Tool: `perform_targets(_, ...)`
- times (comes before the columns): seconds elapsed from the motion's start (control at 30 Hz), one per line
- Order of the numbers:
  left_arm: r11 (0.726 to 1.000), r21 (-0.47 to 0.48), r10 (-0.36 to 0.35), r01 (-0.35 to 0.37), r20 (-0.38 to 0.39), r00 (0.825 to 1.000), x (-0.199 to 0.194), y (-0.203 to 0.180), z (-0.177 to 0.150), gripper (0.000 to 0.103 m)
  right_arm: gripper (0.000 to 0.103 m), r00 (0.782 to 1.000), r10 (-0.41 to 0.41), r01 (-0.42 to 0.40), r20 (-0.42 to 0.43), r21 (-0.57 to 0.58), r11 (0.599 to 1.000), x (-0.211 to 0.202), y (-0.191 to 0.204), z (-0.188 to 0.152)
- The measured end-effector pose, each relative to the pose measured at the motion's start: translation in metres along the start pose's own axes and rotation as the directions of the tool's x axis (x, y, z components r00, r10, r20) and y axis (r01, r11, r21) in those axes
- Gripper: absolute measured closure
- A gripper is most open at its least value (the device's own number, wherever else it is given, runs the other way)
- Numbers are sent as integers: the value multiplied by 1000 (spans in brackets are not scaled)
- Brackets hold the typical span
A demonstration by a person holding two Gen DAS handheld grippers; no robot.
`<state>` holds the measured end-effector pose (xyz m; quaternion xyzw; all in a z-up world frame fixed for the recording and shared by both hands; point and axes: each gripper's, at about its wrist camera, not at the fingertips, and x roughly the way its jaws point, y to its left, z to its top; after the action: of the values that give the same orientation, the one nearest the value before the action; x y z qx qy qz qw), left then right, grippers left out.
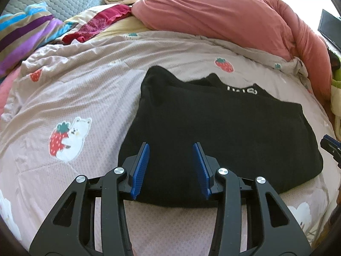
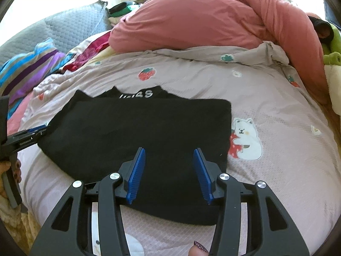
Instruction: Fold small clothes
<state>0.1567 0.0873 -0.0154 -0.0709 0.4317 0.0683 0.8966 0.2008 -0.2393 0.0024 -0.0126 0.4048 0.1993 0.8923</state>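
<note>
Left wrist view first: the left gripper is seen with its blue ribbed pads spread wide, nothing held between them, poised over the near edge of the black garment. The garment is laid folded on the pink strawberry-print quilt, occupying the centre and stretching toward 3 o'clock. White lettering is glimpsed at its collar, near 12 o'clock of the cloth. At 3 o'clock a tip of the right gripper is caught at the frame edge.

Over to the right wrist view: the right gripper is likewise held wide apart and empty, over the garment's near right portion. The garment is spread from centre toward 9 o'clock, where the left gripper's tip is seen just beside the cloth's left edge. A salmon duvet is heaped at 12 o'clock.

Risk, as judged: the garment looks thick and fleecy, in stacked layers, so only the top layer might be pinched and the fold pulled apart. The soft, rumpled quilt beneath could be grabbed along with it. Uneven lifting by the two sides would skew the edges.

Textures: matte, plush black fabric with a rounded rectangular outline; waffle-textured quilt; hard ridged pads.
</note>
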Motion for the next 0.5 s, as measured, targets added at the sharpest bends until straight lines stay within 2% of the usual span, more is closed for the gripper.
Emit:
perform_targets(0.2,1000,-15,4,-5,-31,1000,6,5,-19,68,56,998,-4,3,-62,-11,1000,12,5,-18)
perform_targets(0.33,1000,-28,-8,7,-28,1000,5,8,-30,68,56,990,-25,25,-135,2,1000,26,0,-39)
perform_targets(0.5,999,-29,-17,16,-23,1000,2,9,-42,68,56,990,-4,8,-143,26,1000,23,-1,-55)
